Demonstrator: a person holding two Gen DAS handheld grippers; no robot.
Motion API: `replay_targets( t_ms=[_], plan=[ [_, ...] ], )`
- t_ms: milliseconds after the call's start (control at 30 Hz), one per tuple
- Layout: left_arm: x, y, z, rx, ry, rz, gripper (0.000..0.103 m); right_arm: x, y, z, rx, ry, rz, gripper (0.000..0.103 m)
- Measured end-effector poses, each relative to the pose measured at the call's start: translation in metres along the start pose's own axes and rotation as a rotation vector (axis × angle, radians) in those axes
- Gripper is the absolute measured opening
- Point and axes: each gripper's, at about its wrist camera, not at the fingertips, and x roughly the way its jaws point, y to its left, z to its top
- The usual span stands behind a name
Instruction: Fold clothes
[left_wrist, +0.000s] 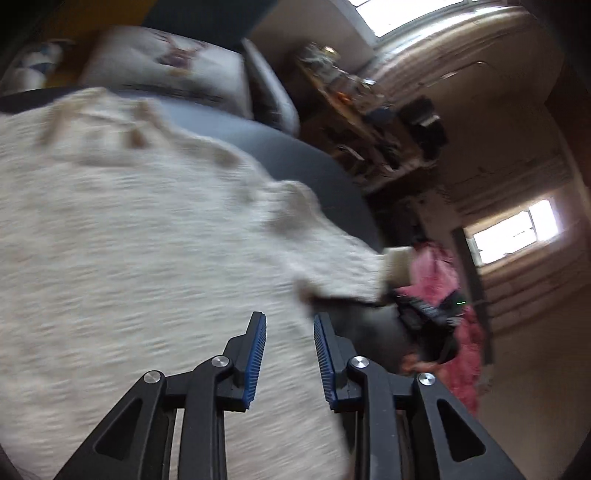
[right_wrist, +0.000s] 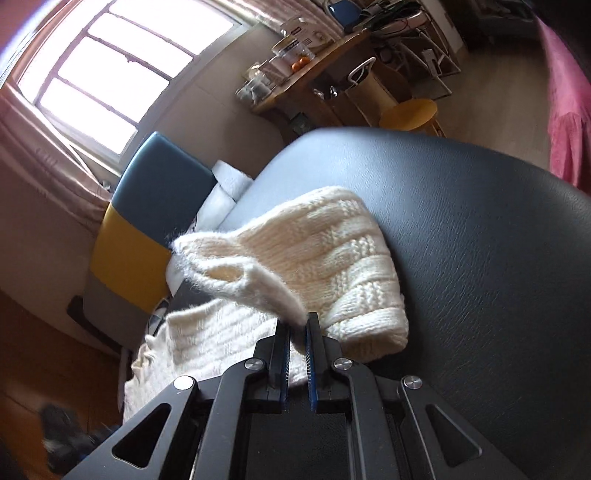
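The left claw (left_wrist: 289, 325) hangs spread and empty over the near part of the cream sweater (left_wrist: 129, 229), which lies across the dark seat (left_wrist: 314, 166). To the right, the right claw (right_wrist: 298, 326) pinches a sweater fold, the knit running away leftward.

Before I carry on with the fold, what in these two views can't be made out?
- Left wrist view: motion blur smears the cream sweater; its knit and edges are unreadable.
- Same view: the left hand-held gripper hangs open over the sweater; whether it touches is unclear.
- Right wrist view: the right hand-held gripper is shut on a fold; its fingers hide the fabric's depth between them.
- The sweater's lower part is cut off by the frame.
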Motion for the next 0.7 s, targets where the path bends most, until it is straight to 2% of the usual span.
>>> replay_targets(
  t_ms=[100, 167, 267, 433, 600, 667, 700],
  plan=[
    [0.059, -0.042, 0.024, -0.041, 0.128, -0.154, 0.037, 0.005, 0.015, -0.004, -0.119, 0.014, -0.061, 0.008],
    [0.102, -0.063, 0.038, -0.077, 0.195, -0.199, 0.045, 0.008, 0.025, -0.009, -0.202, 0.027, -0.097, 0.009],
    [0.158, -0.082, 0.055, -0.097, 0.252, -0.180, 0.052, 0.013, 0.034, -0.017, -0.289, 0.035, -0.128, 0.009],
    [0.223, -0.076, 0.068, -0.158, 0.346, -0.094, 0.056, 0.013, 0.030, -0.022, -0.322, 0.014, -0.126, 0.008],
    [0.258, -0.087, 0.080, -0.153, 0.382, -0.090, 0.057, 0.013, 0.030, -0.024, -0.334, 0.003, -0.125, 0.008],
    [0.269, -0.099, 0.082, -0.113, 0.395, -0.083, 0.052, 0.011, 0.030, -0.024, -0.326, -0.003, -0.128, 0.008],
    [0.273, -0.106, 0.082, -0.076, 0.389, -0.069, 0.044, 0.009, 0.029, -0.024, -0.316, -0.008, -0.128, 0.008]
  ],
)
